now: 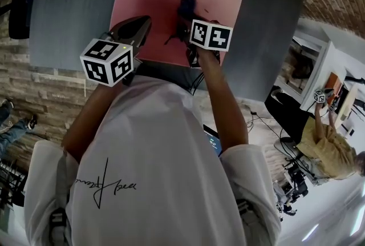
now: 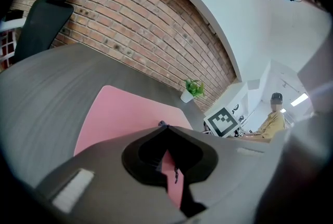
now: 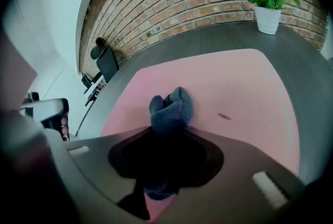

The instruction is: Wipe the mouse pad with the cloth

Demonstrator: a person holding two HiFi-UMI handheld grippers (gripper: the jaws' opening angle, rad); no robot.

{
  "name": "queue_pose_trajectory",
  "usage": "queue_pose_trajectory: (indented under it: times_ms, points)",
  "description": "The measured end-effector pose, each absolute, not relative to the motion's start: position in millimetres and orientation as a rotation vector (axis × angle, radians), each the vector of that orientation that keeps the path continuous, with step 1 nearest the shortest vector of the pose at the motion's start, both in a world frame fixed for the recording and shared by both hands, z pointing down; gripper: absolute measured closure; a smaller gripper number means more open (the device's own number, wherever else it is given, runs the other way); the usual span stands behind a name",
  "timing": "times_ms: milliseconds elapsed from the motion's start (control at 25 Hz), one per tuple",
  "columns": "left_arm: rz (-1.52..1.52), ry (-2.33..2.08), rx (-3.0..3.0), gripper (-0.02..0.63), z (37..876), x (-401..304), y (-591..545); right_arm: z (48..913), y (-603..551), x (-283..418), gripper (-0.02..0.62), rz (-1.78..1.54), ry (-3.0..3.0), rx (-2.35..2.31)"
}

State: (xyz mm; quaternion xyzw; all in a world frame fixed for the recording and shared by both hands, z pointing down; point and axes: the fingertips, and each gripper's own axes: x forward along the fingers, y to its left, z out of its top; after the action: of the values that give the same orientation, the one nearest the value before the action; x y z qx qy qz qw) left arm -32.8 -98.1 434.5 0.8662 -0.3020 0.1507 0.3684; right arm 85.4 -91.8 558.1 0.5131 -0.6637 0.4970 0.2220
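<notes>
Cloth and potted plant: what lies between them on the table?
In the right gripper view, only pink mouse pad, with a small dark speck nearby, then grey table, separates cloth from potted plant.

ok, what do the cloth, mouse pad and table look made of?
Cloth: dark blue-grey, fuzzy nap, soft bunched folds; likely microfibre or terry.
Mouse pad: pink, matte, smooth, rounded corners; fabric or faux leather, can't tell which.
Table: dark grey, matte, faint streaks; probably laminate.

Fuzzy blue cloth (image 3: 171, 106) on smooth matt pink mouse pad (image 3: 244, 88)
</notes>
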Motion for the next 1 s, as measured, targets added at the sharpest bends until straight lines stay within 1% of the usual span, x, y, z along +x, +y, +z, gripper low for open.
queue_pose_trajectory:
  times_ms: [560, 1000]
  points:
    - [0.440, -0.697, 2.220, 0.603, 444.8, 1.8, -95.2, 556.1, -81.1, 118.2, 0.466, 1.439, -1.888, 1.406]
    - [0.494, -0.651, 2.220, 0.603, 454.2, 19.6, -92.5, 556.4, -75.2, 128.9, 0.466, 1.451, -1.918, 1.354]
